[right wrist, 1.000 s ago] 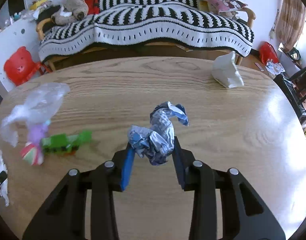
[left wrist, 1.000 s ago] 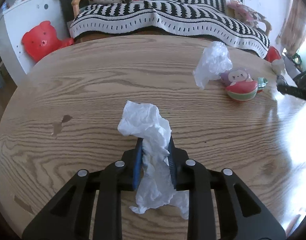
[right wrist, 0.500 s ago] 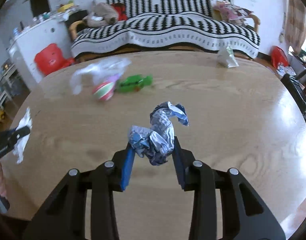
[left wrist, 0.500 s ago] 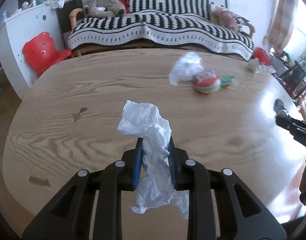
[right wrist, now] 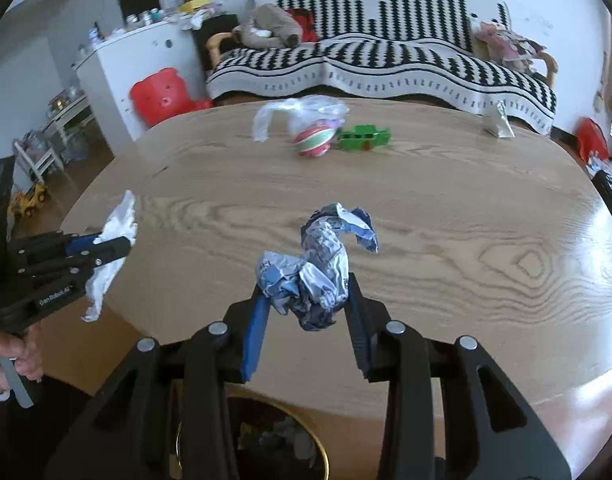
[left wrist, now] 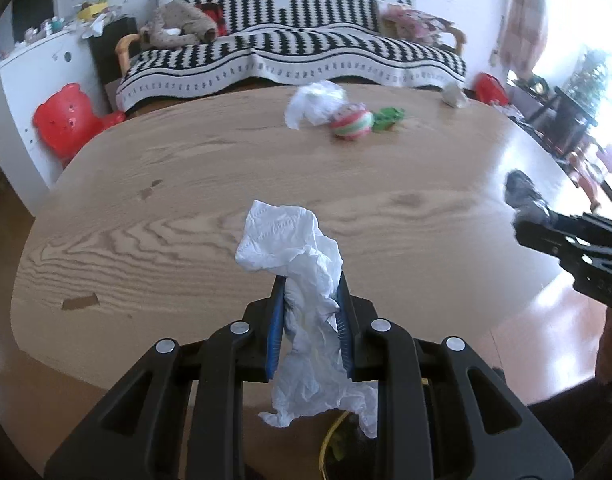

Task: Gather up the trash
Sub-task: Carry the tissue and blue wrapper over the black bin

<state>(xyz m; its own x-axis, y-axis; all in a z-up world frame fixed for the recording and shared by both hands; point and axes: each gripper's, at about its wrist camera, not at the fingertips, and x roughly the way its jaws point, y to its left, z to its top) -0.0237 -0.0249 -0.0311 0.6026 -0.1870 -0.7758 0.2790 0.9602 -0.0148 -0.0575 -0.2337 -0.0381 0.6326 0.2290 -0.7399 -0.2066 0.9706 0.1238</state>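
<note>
The left gripper (left wrist: 310, 304) is squeezed tight on a white tissue (left wrist: 301, 272). The tissue sticks up above the blue pads (left wrist: 274, 336) and also hangs down under them. This gripper is held up in the air, near the front edge of the wooden table (left wrist: 185, 200). To its right, the right gripper (right wrist: 306, 304) is clamped on a crumpled blue and silver wrapper (right wrist: 314, 268), and it is up in the air too. Under the right gripper, at the bottom of its view, there is a dark round bin with a gold rim (right wrist: 326, 460), and some scraps seem to lie inside it. So both pieces of trash are picked up, and the step now looks like carrying them to the bin. Next, each gripper should go right over the bin hole and let go, so the trash falls in and not on the floor. The tissue is light and floppy, so it may cling to the pads. Far back on the table there is more to do: a clear plastic bag (right wrist: 297, 114) touching a striped ball (right wrist: 314, 140), a green toy (right wrist: 364, 138) just beside the ball, and a small white packet (right wrist: 498, 122) far to the right. The bag and packet look like trash.
</note>
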